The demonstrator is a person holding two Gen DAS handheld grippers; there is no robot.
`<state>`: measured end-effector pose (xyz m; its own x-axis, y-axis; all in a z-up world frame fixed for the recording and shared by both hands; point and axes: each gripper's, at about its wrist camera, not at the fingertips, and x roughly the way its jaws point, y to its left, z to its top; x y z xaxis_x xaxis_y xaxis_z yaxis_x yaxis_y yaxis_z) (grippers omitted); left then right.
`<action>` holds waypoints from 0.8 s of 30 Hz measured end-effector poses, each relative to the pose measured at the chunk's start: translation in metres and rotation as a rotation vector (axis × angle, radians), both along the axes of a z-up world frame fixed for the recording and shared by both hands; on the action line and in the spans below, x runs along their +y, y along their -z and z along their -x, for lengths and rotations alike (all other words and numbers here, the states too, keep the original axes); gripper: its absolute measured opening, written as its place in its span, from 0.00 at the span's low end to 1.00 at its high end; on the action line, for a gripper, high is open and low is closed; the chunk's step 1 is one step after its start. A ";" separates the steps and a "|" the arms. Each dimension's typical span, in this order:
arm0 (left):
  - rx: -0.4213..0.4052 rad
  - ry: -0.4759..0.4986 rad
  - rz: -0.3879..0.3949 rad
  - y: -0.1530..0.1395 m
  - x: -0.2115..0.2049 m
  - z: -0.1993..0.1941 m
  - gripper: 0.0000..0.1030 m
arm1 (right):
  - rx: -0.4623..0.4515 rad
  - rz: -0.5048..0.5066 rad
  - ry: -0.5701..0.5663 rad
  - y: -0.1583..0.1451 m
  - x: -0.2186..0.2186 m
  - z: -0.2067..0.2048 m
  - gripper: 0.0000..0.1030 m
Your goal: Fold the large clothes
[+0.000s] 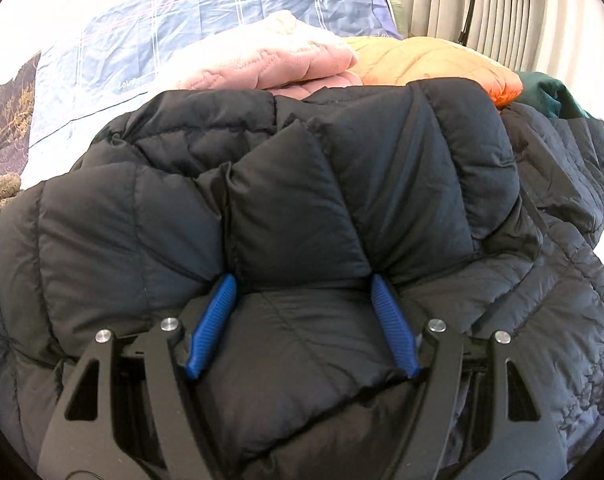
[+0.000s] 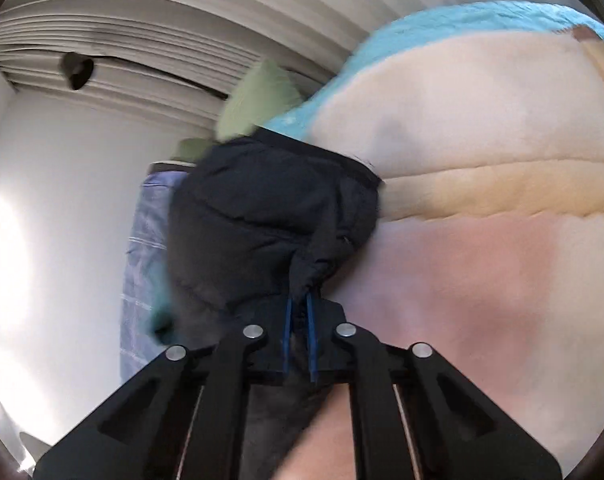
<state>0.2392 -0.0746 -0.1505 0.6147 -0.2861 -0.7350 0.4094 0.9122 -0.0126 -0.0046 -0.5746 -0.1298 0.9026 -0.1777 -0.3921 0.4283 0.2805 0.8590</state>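
A black quilted puffer jacket [image 1: 302, 184] fills most of the left wrist view, bunched in thick folds on the bed. The left gripper [image 1: 303, 280] presses down into it with its blue fingers [image 1: 212, 324] spread wide apart, a puffed panel of the jacket bulging up between them; they bracket the fabric without pinching it.

In the right wrist view, the right gripper [image 2: 300, 298] has its blue fingers [image 2: 310, 332] drawn nearly together on a gathered wad of the same black jacket [image 2: 270, 220], which balloons out just ahead of the fingertips and hangs off them. The picture here is blurred, so which part of the garment is pinched is hard to say; it may be a cuff or hem.

Beyond the left fingers, past the jacket's far edge, lie a pink quilted garment [image 1: 270, 64] and, to its right, an orange quilted garment [image 1: 433, 64], touching each other. A dark green cloth [image 1: 549, 92] sits further right. Behind these spreads a blue plaid bedsheet [image 1: 206, 16], with pleated curtains [image 1: 501, 8] at the back.

To the right of the right fingers is a soft blanket [image 2: 481, 200] in cream, yellow and pink bands with a turquoise edge. A green pillow [image 2: 258, 100] shows ahead, and a white wall [image 2: 62, 220] to the left.
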 end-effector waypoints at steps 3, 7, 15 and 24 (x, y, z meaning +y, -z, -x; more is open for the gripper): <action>0.001 0.000 0.016 -0.003 0.003 0.001 0.69 | -0.088 0.124 -0.151 -0.048 0.039 -0.021 0.05; 0.017 -0.003 0.098 -0.019 0.022 0.009 0.70 | -0.221 0.325 -0.414 -0.118 0.142 -0.057 0.05; -0.012 -0.076 0.430 -0.074 0.126 0.040 0.77 | -0.221 0.568 -0.949 -0.112 0.378 -0.125 0.05; 0.143 -0.065 0.706 -0.062 0.189 0.047 0.89 | 0.094 0.747 -1.306 -0.013 0.509 -0.134 0.18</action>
